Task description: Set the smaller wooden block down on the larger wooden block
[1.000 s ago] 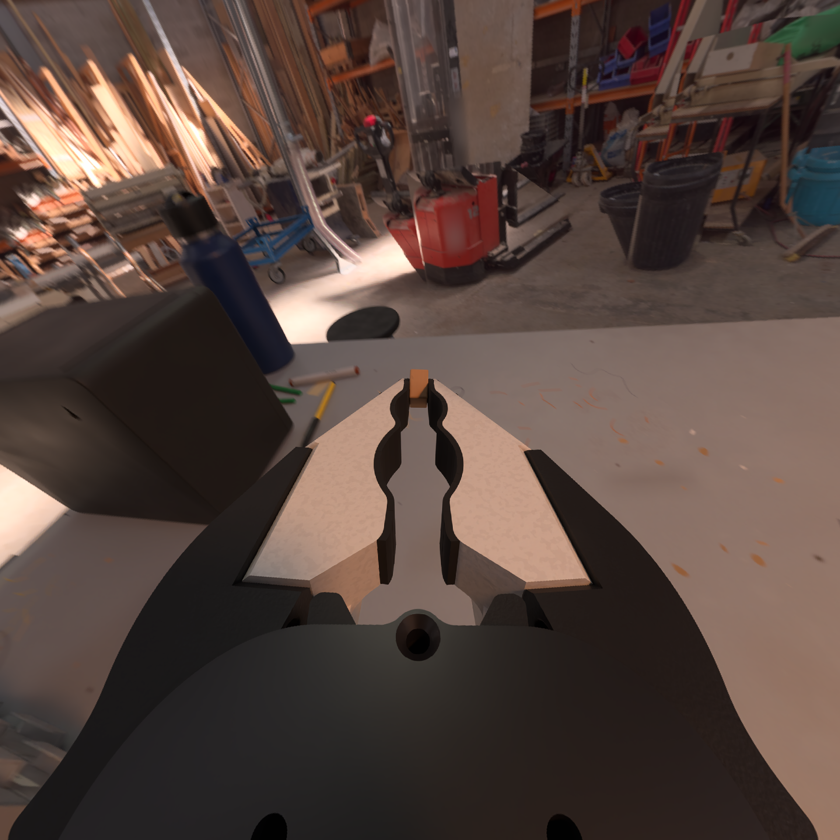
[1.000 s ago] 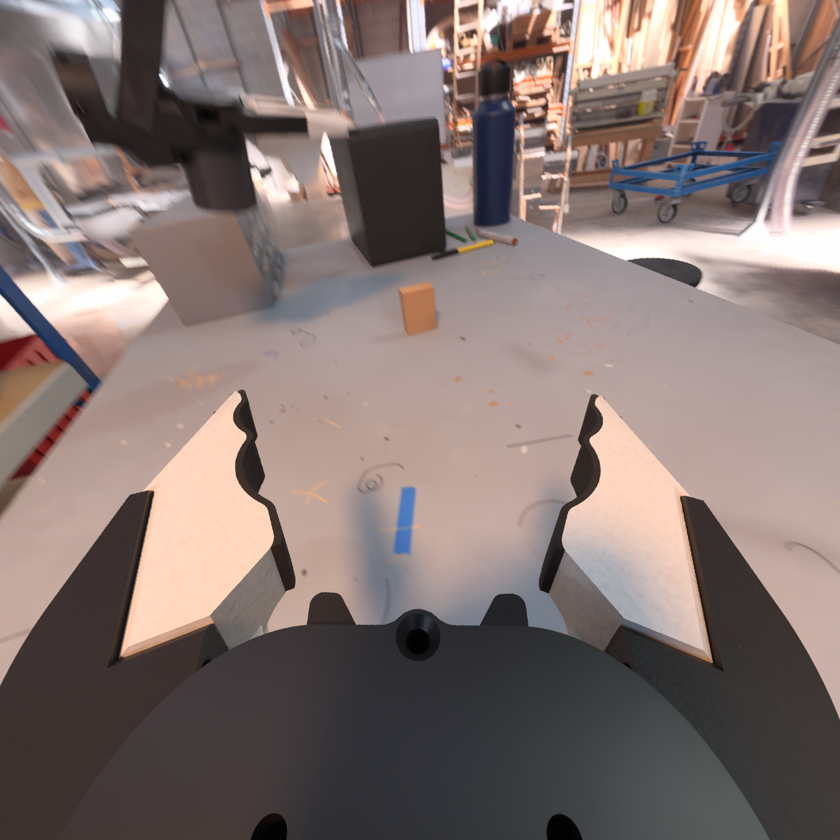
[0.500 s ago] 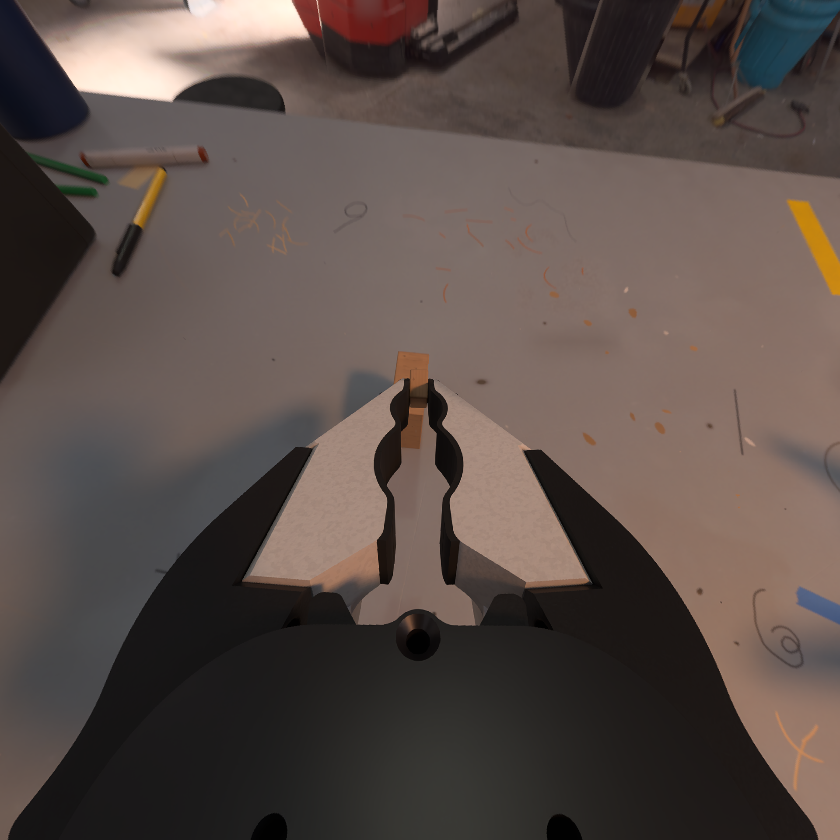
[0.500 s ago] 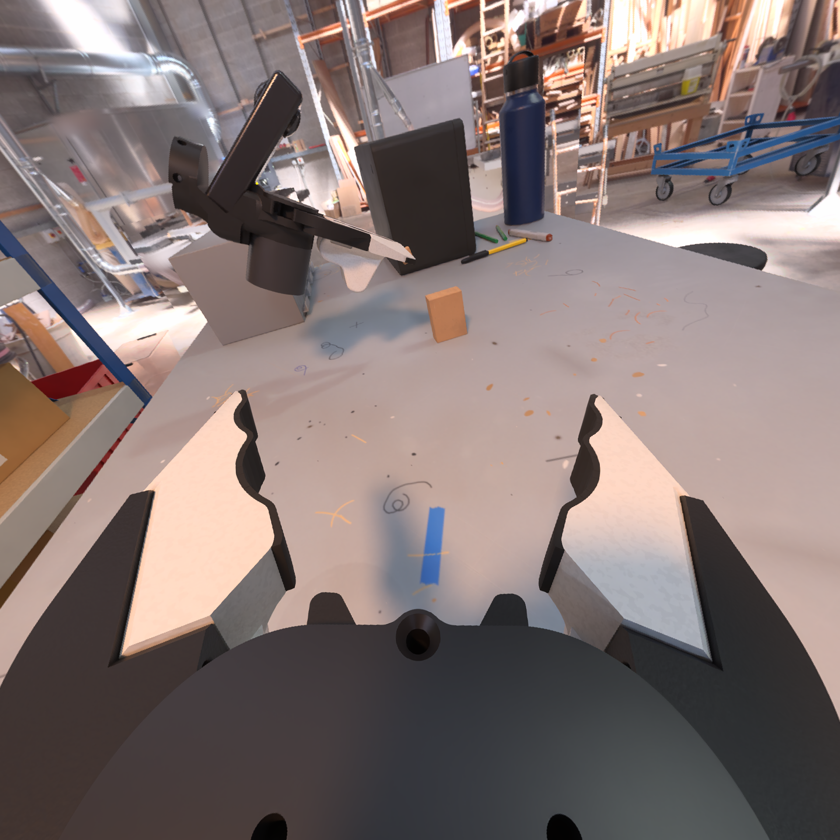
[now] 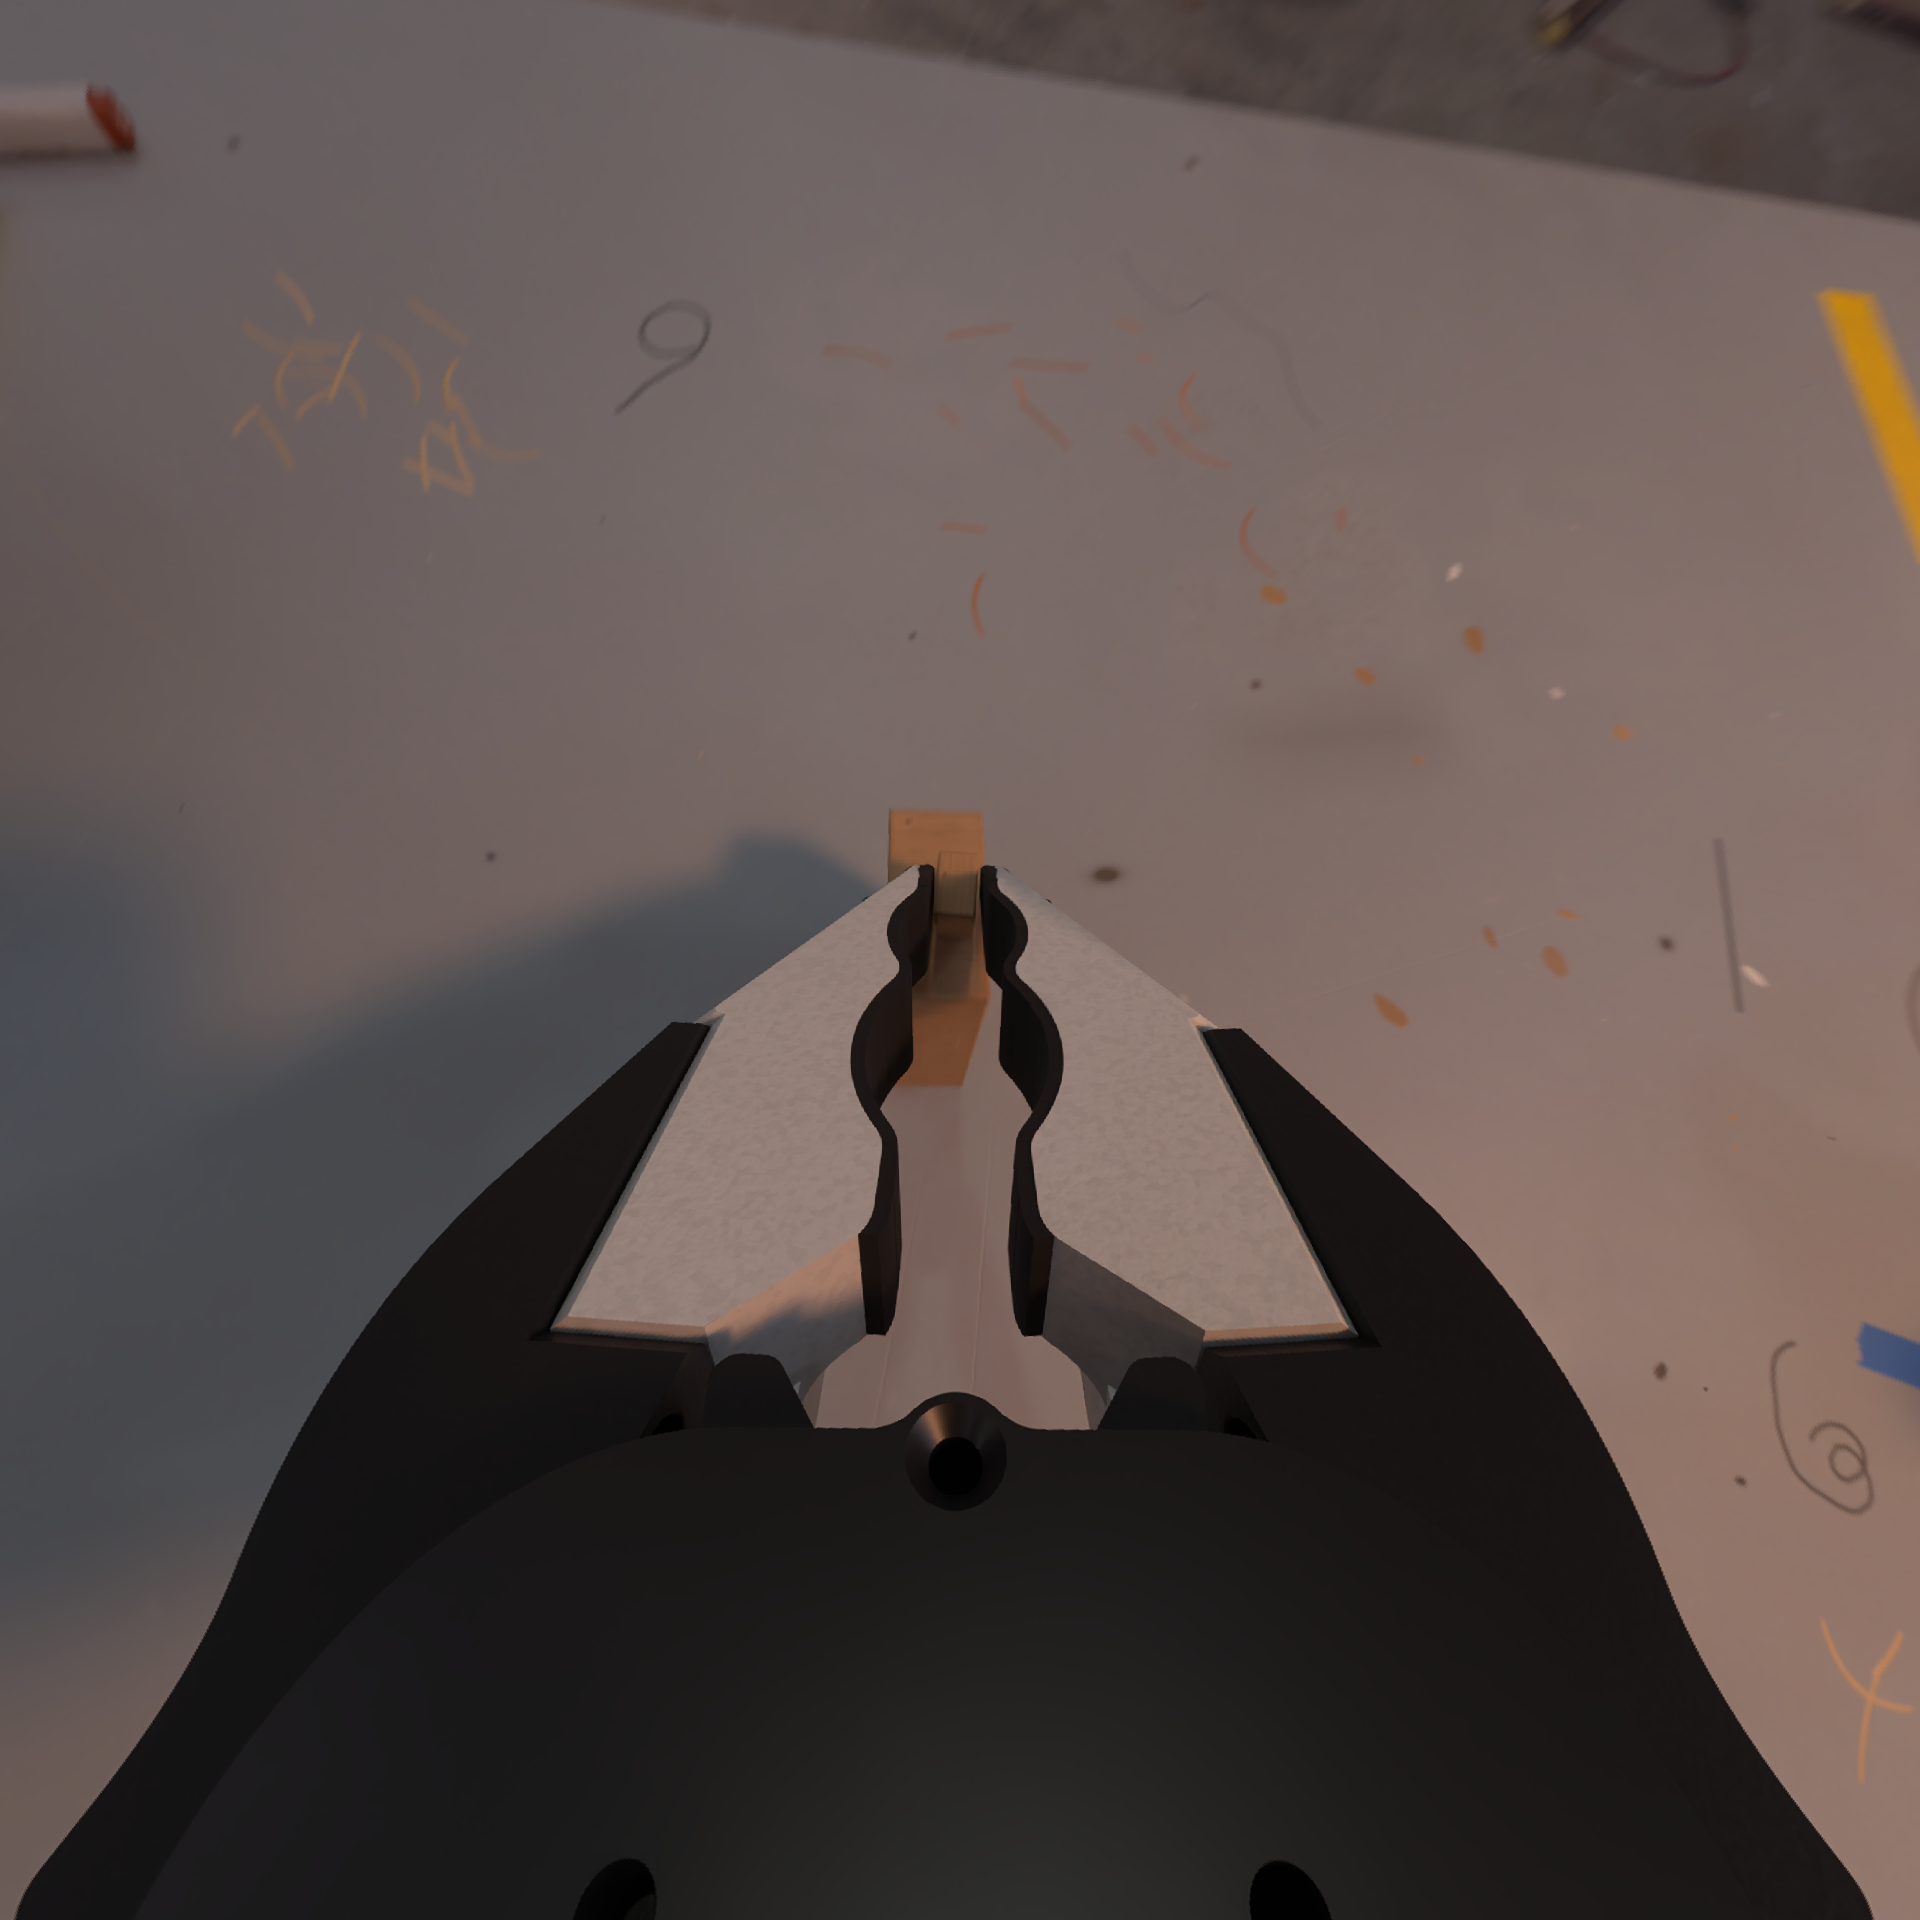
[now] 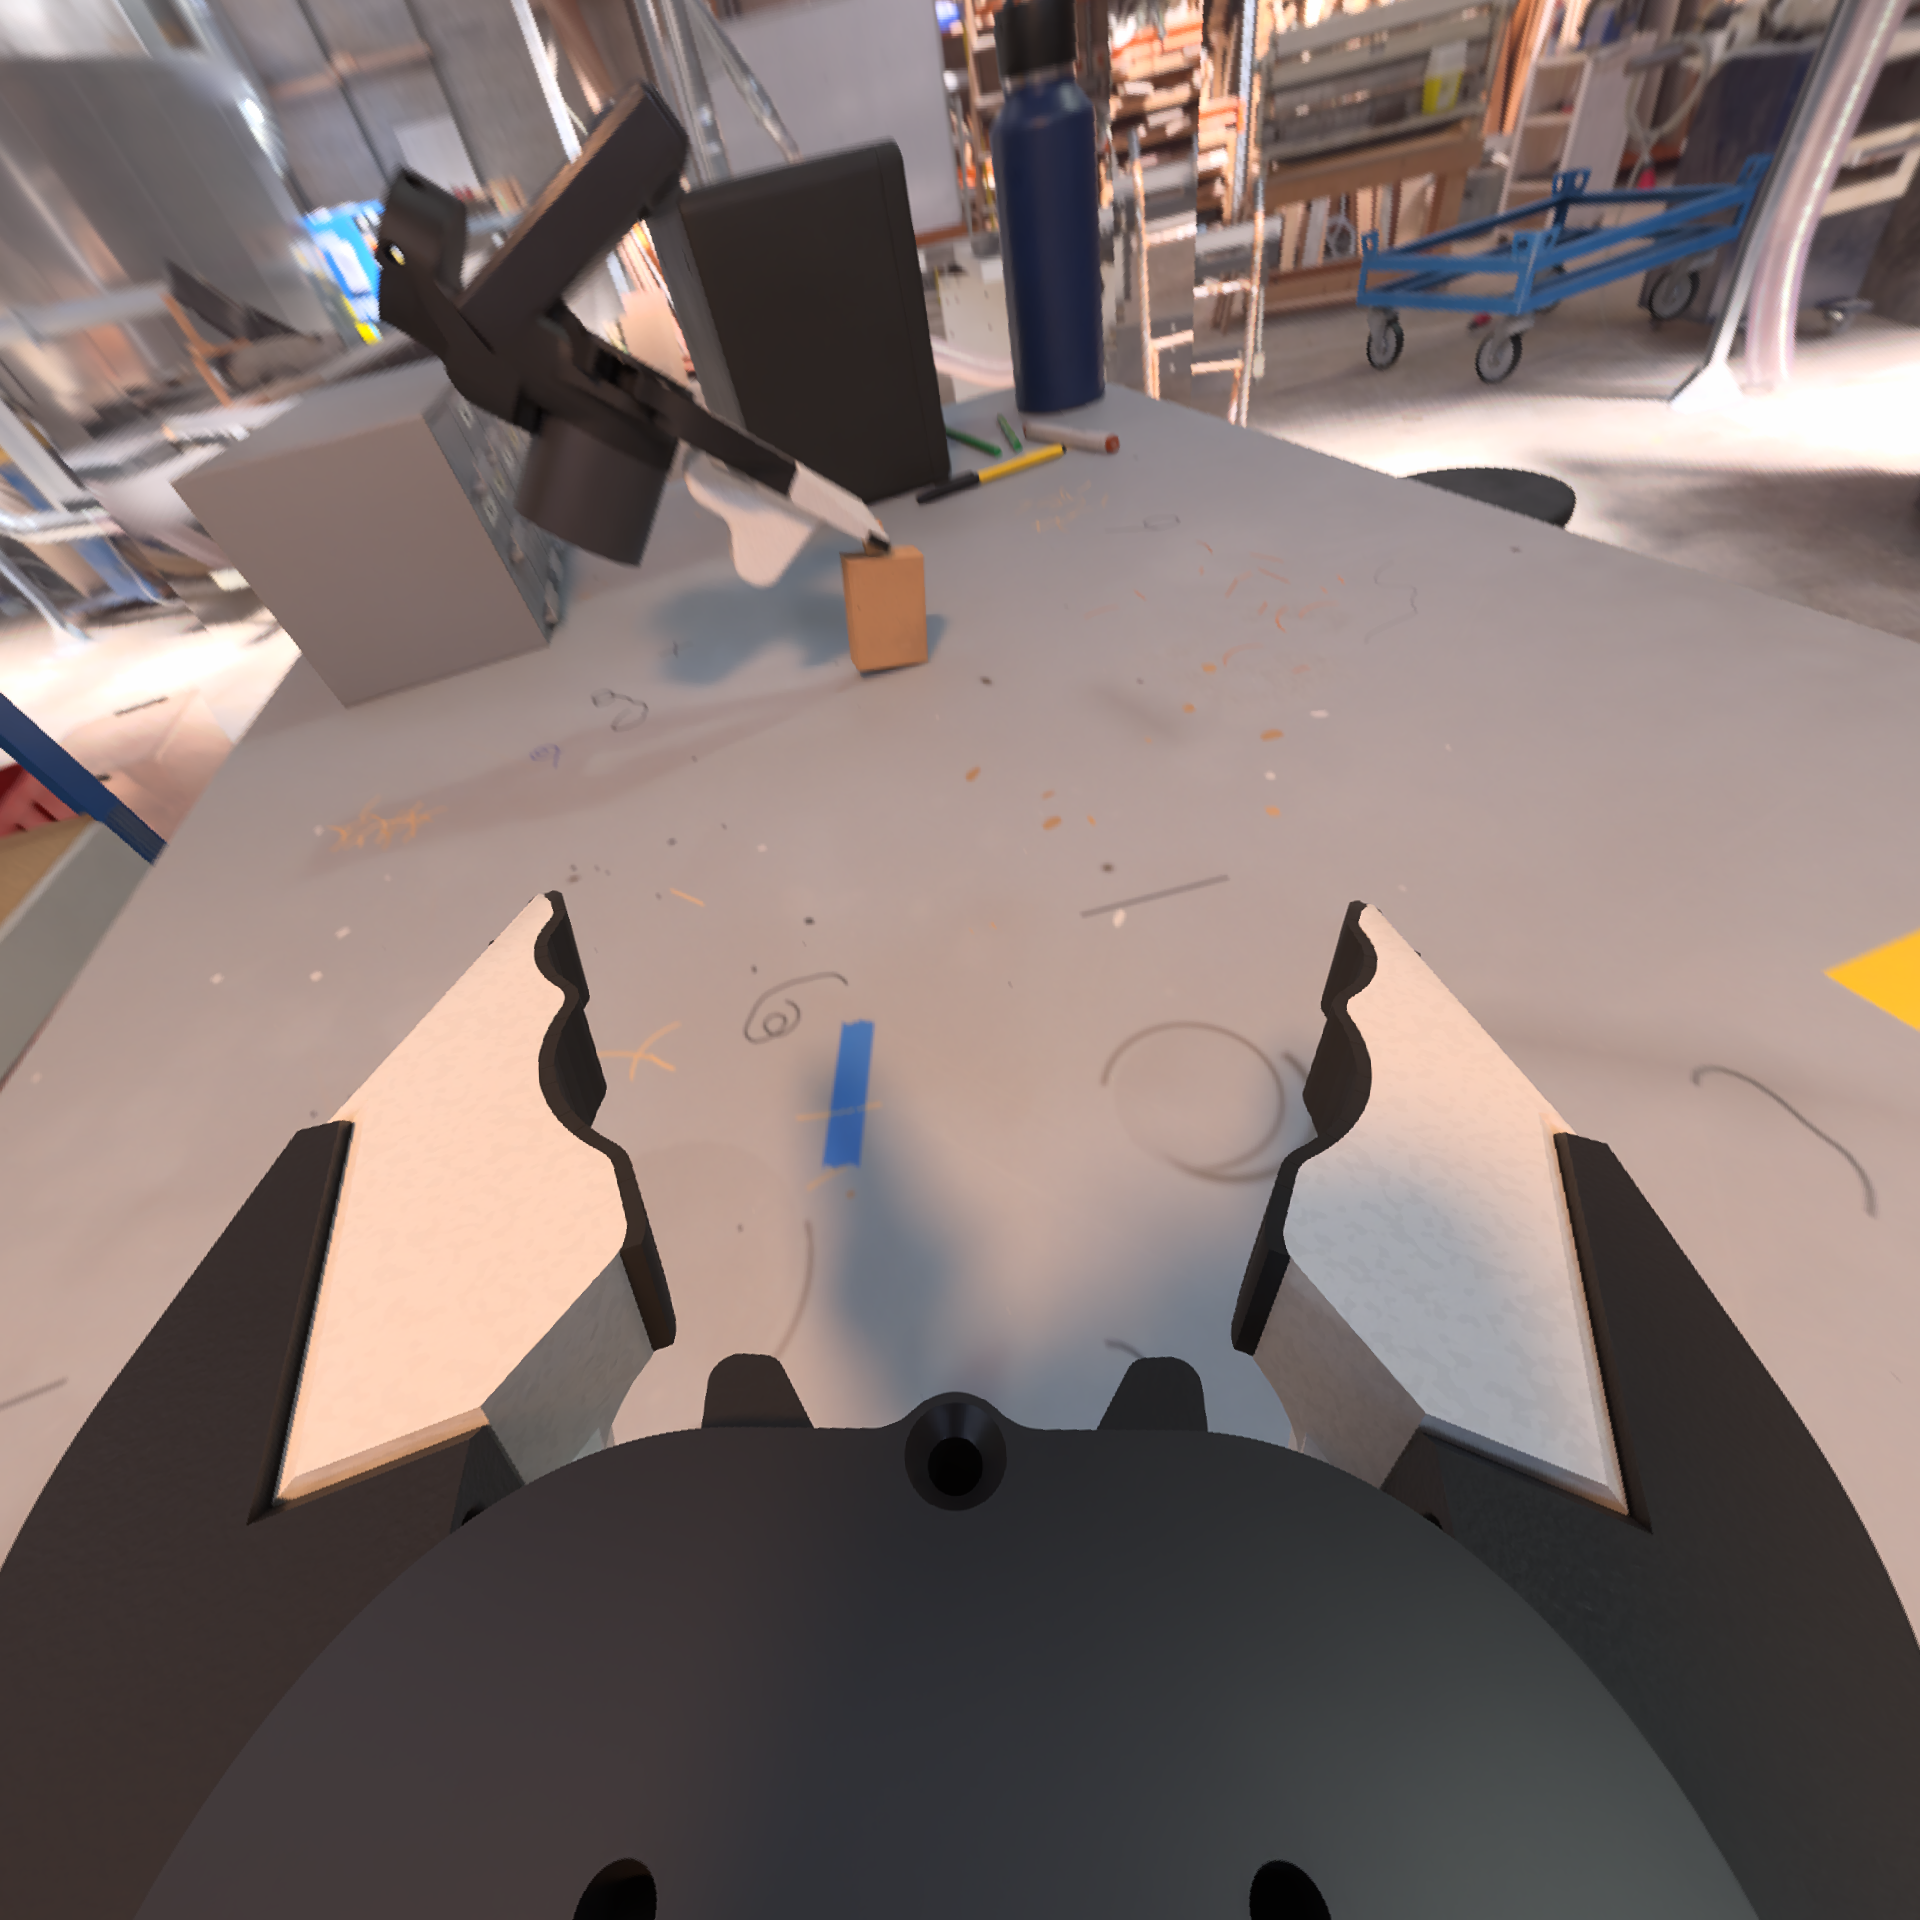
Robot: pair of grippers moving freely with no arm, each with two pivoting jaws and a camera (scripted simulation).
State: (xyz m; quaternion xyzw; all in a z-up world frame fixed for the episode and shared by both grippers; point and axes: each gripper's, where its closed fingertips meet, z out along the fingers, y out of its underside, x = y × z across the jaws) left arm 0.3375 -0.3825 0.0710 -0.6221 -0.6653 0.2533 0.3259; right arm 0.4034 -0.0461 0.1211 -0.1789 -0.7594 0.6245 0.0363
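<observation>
In the left wrist view my left gripper (image 5: 951, 878) points down at the table and is shut on the smaller wooden block (image 5: 957, 891), a thin light piece pinched at the fingertips. The larger wooden block (image 5: 935, 834) stands upright on the table right under the tips; I cannot tell if the two touch. In the right wrist view the left gripper (image 6: 871, 538) tilts down onto the top of the larger block (image 6: 885, 613); the smaller block is hidden there. My right gripper (image 6: 956, 914) is open and empty, low over the table's near part.
A dark box (image 6: 821, 312), a blue bottle (image 6: 1049, 229) and some markers (image 6: 997, 468) stand behind the block. A grey box (image 6: 384, 540) is at its left. Blue tape (image 6: 847, 1091) and yellow tape (image 5: 1870, 384) lie flat on the table (image 6: 1455, 727).
My left gripper has tipped downward and come down over the larger block, with the smaller block still in it. My right gripper stayed open and shifted only slightly.
</observation>
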